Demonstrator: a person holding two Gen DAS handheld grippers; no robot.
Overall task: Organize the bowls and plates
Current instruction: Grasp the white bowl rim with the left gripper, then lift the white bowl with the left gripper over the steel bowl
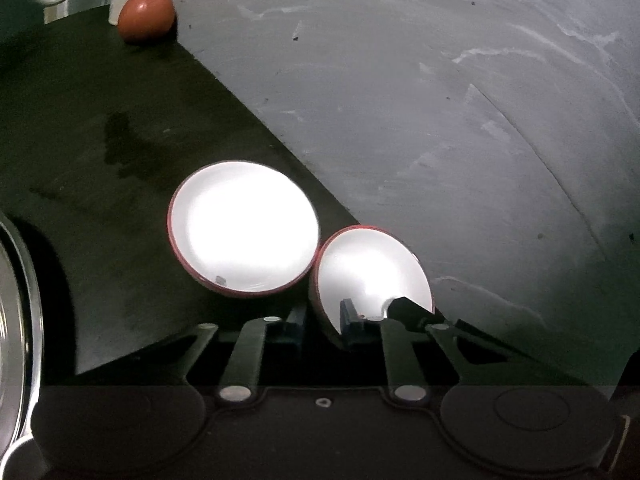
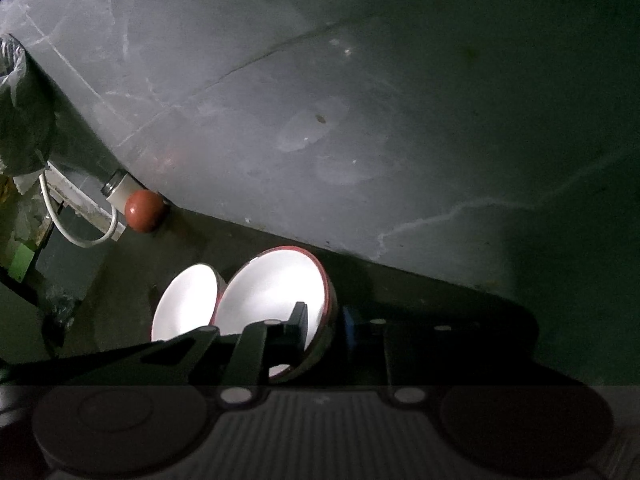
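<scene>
Both jaws are clamped on bowl rims: my left gripper pinches the near wall of one red-rimmed white bowl, my right gripper the rim of its twin. They tilt on the dark counter, edges touching, close to the grey wall. I judge each grip is meant for lifting and nesting them. A brown egg sits well apart.

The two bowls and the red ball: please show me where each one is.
left bowl (image 1: 244, 228), left wrist view, white inside.
right bowl (image 1: 372, 276), left wrist view, white inside.
red ball (image 1: 146, 16), left wrist view, its middle.
</scene>
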